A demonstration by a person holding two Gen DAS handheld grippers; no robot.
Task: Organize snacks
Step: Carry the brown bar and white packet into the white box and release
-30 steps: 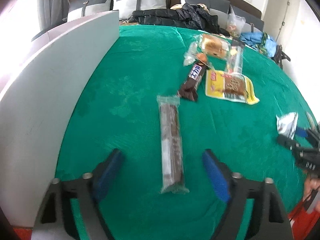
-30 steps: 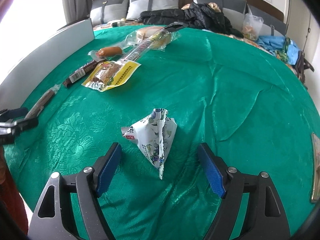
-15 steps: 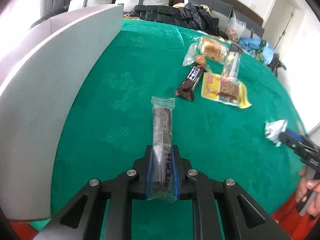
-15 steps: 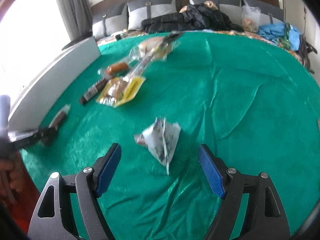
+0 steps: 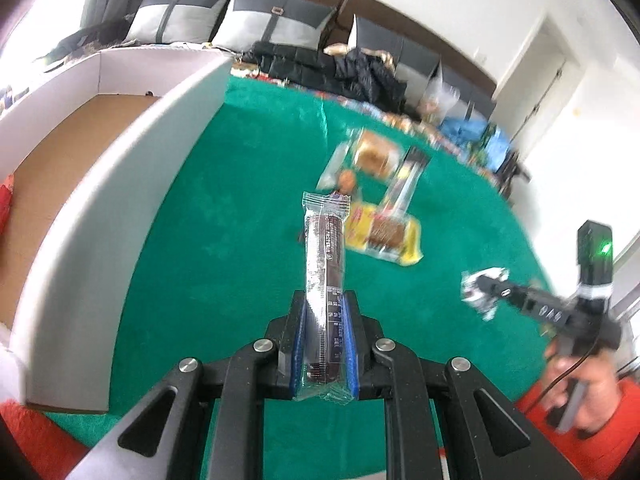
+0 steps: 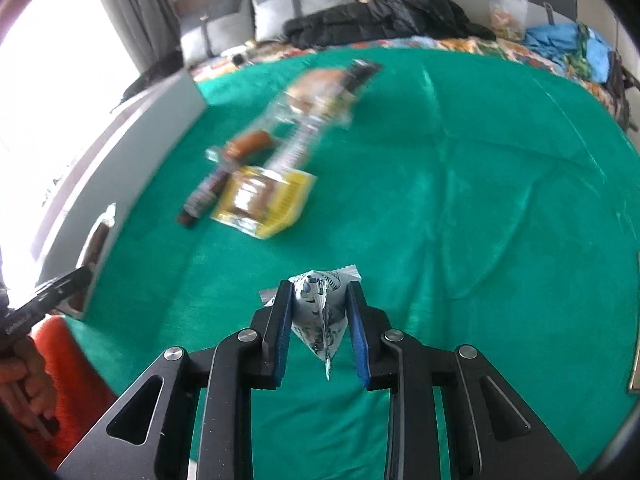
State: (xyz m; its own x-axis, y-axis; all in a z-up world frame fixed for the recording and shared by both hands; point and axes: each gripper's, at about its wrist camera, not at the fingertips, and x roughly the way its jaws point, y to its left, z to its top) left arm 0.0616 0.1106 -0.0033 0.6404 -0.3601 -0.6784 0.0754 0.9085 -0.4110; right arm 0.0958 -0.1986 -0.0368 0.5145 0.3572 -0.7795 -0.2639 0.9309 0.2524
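Green cloth covers the whole table [image 5: 224, 248], and my left tool [image 5: 324, 344] is clamped on a long brown wafer bar [image 5: 325, 280], held above the cloth beside the white cardboard box [image 5: 120, 184]. My right tool [image 6: 320, 332] is pinching a small triangular white-and-blue packet [image 6: 320, 312]. Other snacks, including a yellow pack [image 6: 266, 200], sit clustered farther out.

The left gripper [image 5: 325, 344] is clamped on a long wrapped bar [image 5: 323, 264], lifted above the table's left edge. The right gripper [image 6: 320, 332] pinches a small pouch [image 6: 320, 312], a bare hand [image 5: 580, 396] gripping its handle.
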